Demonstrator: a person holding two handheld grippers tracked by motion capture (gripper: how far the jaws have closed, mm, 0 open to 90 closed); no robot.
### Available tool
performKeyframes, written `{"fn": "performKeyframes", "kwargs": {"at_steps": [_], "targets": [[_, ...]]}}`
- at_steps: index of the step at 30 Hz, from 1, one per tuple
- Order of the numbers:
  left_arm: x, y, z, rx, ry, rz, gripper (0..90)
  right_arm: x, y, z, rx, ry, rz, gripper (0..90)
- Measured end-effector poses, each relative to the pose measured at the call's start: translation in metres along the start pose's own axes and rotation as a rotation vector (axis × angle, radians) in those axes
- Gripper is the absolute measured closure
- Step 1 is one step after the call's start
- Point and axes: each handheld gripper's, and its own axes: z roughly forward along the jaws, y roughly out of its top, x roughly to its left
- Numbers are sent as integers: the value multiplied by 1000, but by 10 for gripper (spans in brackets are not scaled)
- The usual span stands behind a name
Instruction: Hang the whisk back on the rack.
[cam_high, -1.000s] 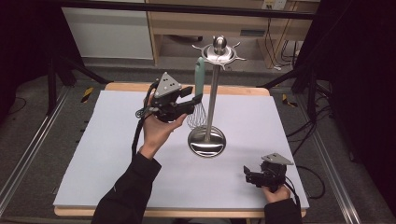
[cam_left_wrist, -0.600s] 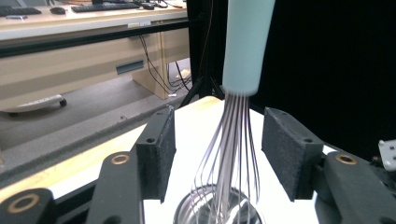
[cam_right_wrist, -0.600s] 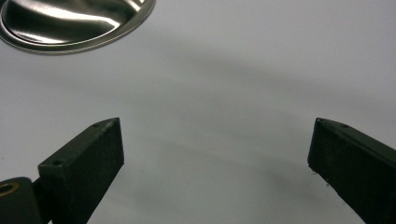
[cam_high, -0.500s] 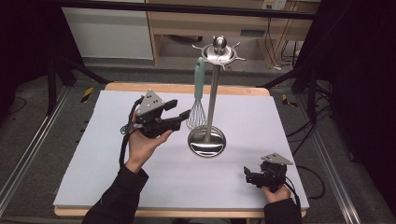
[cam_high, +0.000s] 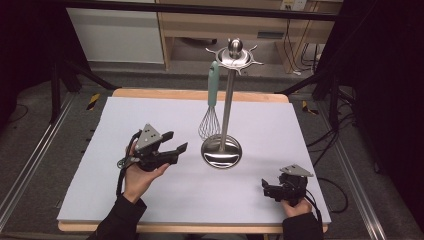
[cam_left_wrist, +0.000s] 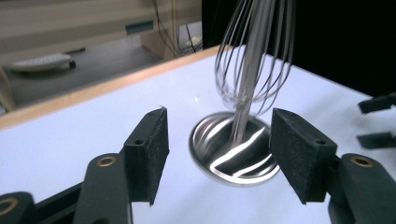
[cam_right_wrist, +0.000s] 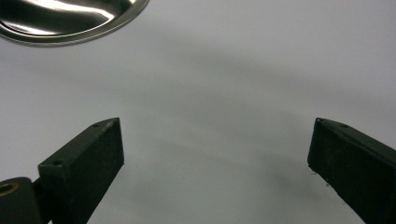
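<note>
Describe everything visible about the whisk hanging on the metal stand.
The whisk hangs upright from one hook of the metal stand's crown, handle up, wire head down. Its handle looks like pale teal plastic or silicone; the balloon head is thin shiny steel wire loops. The head hangs just above the stand's round polished base without touching it, close beside the pole. Nothing grips it: the left hand-held gripper sits apart, to its left, jaws open and empty. In the left gripper view the wires look blurred, possibly swinging.
</note>
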Motion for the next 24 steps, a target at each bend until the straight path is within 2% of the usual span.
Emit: {"fn": "performKeyframes", "kwargs": {"at_steps": [1, 2, 4, 7, 12, 15, 16, 18, 24], "targets": [[0, 0, 0, 0, 0, 0, 365, 0, 0, 0, -1, -1, -6, 41], [4, -11, -2, 16, 9, -7, 365, 0, 0, 0, 0, -1, -5, 41], [6, -16, -3, 29, 18, -9, 364, 0, 0, 0, 0, -1, -4, 41], [14, -36, -6, 62, 55, -24, 360, -1, -1, 1, 4, -4, -11, 41], [24, -53, -10, 105, 84, -34, 349, -3, -1, 1, 6, -10, -7, 41], [29, -60, -12, 114, 102, -49, 344, -4, -2, 1, 12, -17, -1, 42], [33, -66, -13, 124, 123, -60, 343, -6, -2, 1, 12, -23, -3, 42], [37, -70, -14, 131, 132, -72, 342, -7, -2, 1, 12, -21, -1, 42], [55, -92, -20, 170, 196, -104, 333, -12, -3, 0, 11, -25, -5, 42]]}}
